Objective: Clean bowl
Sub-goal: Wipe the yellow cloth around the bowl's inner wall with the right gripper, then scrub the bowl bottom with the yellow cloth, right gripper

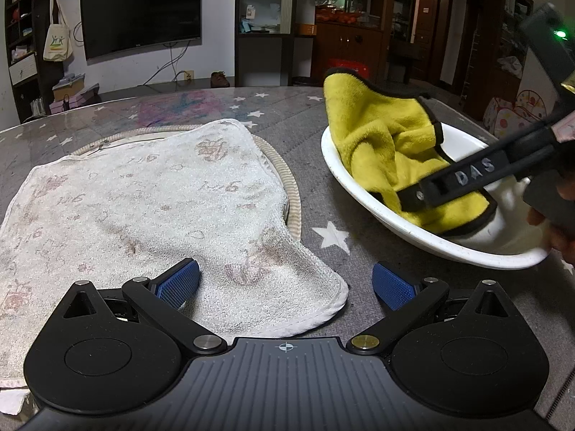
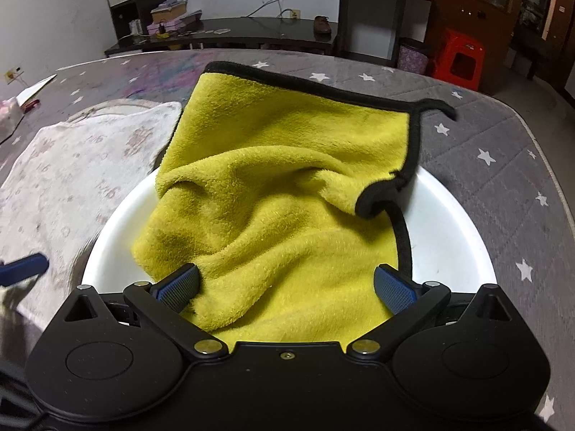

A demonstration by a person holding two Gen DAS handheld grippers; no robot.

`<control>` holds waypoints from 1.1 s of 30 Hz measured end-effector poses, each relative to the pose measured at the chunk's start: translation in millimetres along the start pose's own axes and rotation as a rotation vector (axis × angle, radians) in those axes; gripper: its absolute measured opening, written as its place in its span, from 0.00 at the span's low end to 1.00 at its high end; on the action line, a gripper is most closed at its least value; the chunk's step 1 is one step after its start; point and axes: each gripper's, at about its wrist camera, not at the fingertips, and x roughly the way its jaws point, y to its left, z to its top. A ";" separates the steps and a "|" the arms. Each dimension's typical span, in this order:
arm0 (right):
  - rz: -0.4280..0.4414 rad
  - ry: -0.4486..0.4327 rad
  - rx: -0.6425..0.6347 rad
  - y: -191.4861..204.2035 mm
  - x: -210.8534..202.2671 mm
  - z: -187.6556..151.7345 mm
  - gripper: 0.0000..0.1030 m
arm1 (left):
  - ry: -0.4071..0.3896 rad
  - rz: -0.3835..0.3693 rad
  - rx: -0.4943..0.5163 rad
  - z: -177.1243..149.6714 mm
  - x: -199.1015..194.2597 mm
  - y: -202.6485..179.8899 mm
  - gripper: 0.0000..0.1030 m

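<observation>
Left wrist view alone shows right tool from side, plus stray fingers at bowl's near rim. Right wrist view alone shows full spread of cloth. One white bowl (image 1: 413,231) on grey star-print desk (image 1: 312,194). One yellow cloth (image 2: 280,194) draped in bowl, far edge past rim. One white towel (image 1: 143,215) beside bowl. Left tool (image 1: 285,283) released wide above towel edge, holding nothing. Right tool (image 2: 285,285) spread wide, fingers (image 2: 179,285) pressed against cloth, not clamped.

There is one white bowl (image 2: 456,222). One yellow cloth (image 2: 280,186) lies inside the bowl. One white towel (image 1: 143,215) lies left of the bowl. There are two grippers: left gripper (image 1: 285,283) and right gripper (image 2: 285,283).
</observation>
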 end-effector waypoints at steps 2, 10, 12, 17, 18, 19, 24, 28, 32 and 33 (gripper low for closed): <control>0.010 0.010 -0.015 0.5 -3.2 -3.1 1.00 | 0.000 0.000 0.000 0.0 0.0 -0.1 1.00; 0.038 0.045 -0.050 -3.1 -15.2 -15.1 1.00 | 0.000 0.000 0.000 0.0 0.3 0.2 1.00; 0.046 0.061 -0.057 -6.3 -17.1 -16.1 1.00 | 0.000 0.000 0.000 0.1 0.3 -0.1 1.00; 0.050 0.101 -0.121 -12.6 -22.1 -17.0 1.00 | 0.000 0.000 0.000 0.1 0.4 0.3 1.00; 0.047 0.099 -0.124 -12.3 -21.8 -17.1 1.00 | 0.000 0.000 0.000 0.1 0.4 0.2 1.00; 0.046 0.095 -0.126 -12.0 -21.4 -17.2 1.00 | 0.000 0.000 0.000 0.1 0.4 0.0 1.00; 0.046 0.070 -0.103 -14.2 -17.0 -16.1 1.00 | 0.000 0.000 0.000 0.2 0.4 0.0 1.00; 0.042 0.053 -0.070 -18.3 -11.7 -10.1 1.00 | 0.000 0.000 0.000 0.2 0.4 -0.1 1.00; 0.032 0.031 -0.038 -18.5 -5.2 -3.7 1.00 | 0.000 0.000 0.000 0.2 0.5 0.0 1.00; 0.030 0.030 -0.035 -18.2 -4.2 -2.7 1.00 | 0.000 0.000 0.000 0.2 0.4 0.1 1.00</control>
